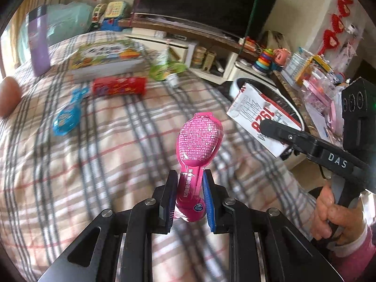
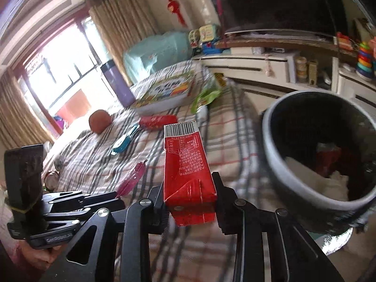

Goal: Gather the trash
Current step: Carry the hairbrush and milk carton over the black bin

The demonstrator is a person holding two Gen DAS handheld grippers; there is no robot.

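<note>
My left gripper [image 1: 190, 176] is shut on the narrow stem of a pink spoon-shaped packet [image 1: 199, 138], which stands up above the plaid bedcover [image 1: 70, 176]. My right gripper [image 2: 189, 183] is shut on a red drink carton [image 2: 188, 162] with its barcode end pointing away. To the right of the carton is the round bin [image 2: 277, 164] with a black liner and some trash inside. In the left wrist view the right gripper [image 1: 282, 141] holds the carton [image 1: 256, 117] in front of the bin [image 1: 235, 85]. The right wrist view shows the left gripper [image 2: 118, 197] with the pink packet [image 2: 134, 176] at lower left.
On the bed lie a red pack [image 1: 118, 85], a blue wrapper [image 1: 65, 117], a green wrapper [image 1: 164, 69], a picture book [image 1: 105, 58], a purple bottle [image 1: 38, 44] and a brown round object [image 2: 99, 121]. A TV shelf with toys stands beyond the bed.
</note>
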